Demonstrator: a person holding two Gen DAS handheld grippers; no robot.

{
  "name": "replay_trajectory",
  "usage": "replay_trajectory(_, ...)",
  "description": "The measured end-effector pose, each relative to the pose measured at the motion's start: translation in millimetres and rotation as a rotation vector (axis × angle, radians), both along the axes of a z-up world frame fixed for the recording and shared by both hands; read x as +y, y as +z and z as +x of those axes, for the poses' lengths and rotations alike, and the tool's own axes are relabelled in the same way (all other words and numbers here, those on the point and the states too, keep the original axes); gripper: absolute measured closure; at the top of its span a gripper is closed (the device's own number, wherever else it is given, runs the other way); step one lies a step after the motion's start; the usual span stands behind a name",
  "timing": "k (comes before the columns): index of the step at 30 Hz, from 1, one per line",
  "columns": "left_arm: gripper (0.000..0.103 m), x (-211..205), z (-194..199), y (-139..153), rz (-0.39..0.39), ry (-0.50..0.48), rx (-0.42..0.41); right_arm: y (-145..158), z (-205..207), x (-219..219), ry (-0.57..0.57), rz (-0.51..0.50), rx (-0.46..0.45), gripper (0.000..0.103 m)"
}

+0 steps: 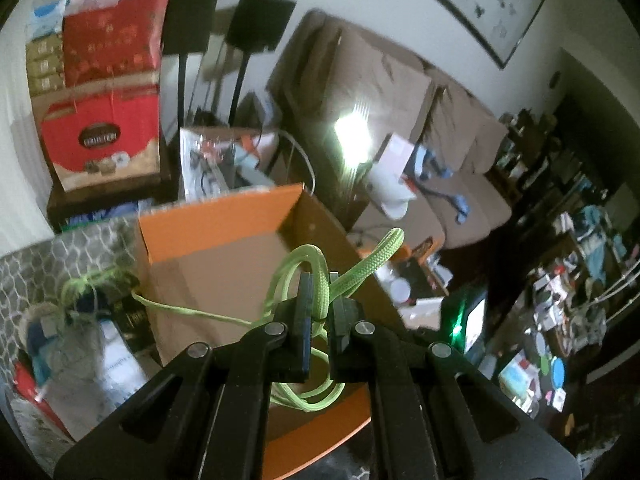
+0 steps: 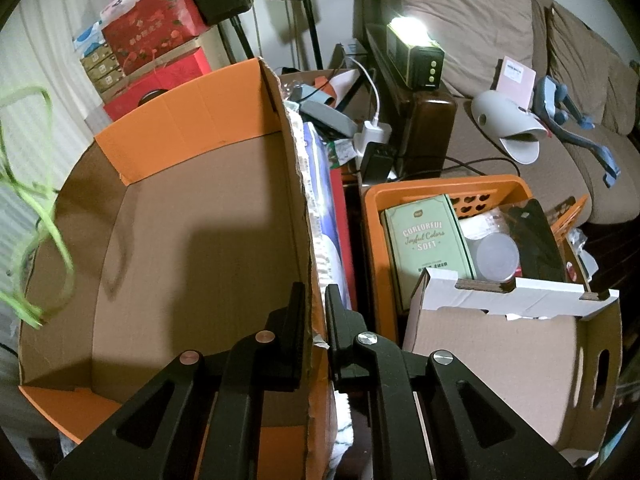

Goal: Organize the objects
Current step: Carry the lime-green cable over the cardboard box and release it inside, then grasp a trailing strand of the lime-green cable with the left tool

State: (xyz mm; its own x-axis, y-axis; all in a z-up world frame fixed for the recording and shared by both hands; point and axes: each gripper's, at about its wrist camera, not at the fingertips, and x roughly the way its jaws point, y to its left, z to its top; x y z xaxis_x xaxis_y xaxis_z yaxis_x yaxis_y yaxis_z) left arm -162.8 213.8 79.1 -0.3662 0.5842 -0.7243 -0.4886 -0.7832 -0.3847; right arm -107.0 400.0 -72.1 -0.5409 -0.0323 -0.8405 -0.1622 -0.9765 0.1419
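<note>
Big orange carton [image 2: 180, 216]: open-topped and empty inside, brown within and orange on the flaps; it fills the left of the right wrist view and looks like the place meant for the cord.
Orange basket [image 2: 374, 216]: just right of the carton, already holding a green "Colorful Soft" box [image 2: 428, 240] and a white-edged small carton [image 2: 516, 332].
Right tool [image 2: 316, 308]: clenched on the carton's torn right wall, one finger inside and one outside, steadying it.
Left tool [image 1: 320, 312]: clenched on the green braided cord [image 1: 320, 280], gripped mid-loop, above the carton's near edge.
Cord's position: loops hang above and below the fingers; one strand trails off left past the carton's outer corner towards a tangle there [image 1: 88, 280]. In the right wrist view it dangles at the carton's left rim [image 2: 36, 200].
Doing it well, I judge: bring the trailing strand over the wall first, lower until the loops rest on the carton floor, then release; keep the right grip firm so the wall does not fold.
</note>
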Motion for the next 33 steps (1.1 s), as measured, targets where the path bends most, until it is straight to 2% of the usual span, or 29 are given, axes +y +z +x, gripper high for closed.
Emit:
replay_trajectory(8,0.097,16.3,3.0,-57.6,-0.063,-0.011,-0.069,0.3,0.7,0.8,-0.002,0.003,0.0,0.094)
replay_trajectory(13,0.097,21.4,2.7,-75.4,-0.102,-0.013,-0.074,0.7,0.9,1.4,-0.002,0.005,0.004,0.094)
replay_trajectory(20,0.094,24.0,6.5,-90.3,-0.114,-0.037,-0.105,0.8,1.2,3.0,0.003,-0.002,0.015,0.095)
replay_trajectory(23,0.071,22.1,6.4,-92.2,-0.114,-0.04,-0.109,0.9,1.2,1.4,0.006,0.0,0.019,0.095)
replay_trajectory(26,0.058,19.9,6.1,-91.1,-0.109,-0.041,-0.11,0.7,1.5,0.9,0.011,-0.002,0.025,0.095)
replay_trajectory(33,0.045,-1.9,3.6,-77.5,-0.085,-0.021,-0.092,-0.4,2.4,-0.5,0.018,-0.002,0.032,0.095)
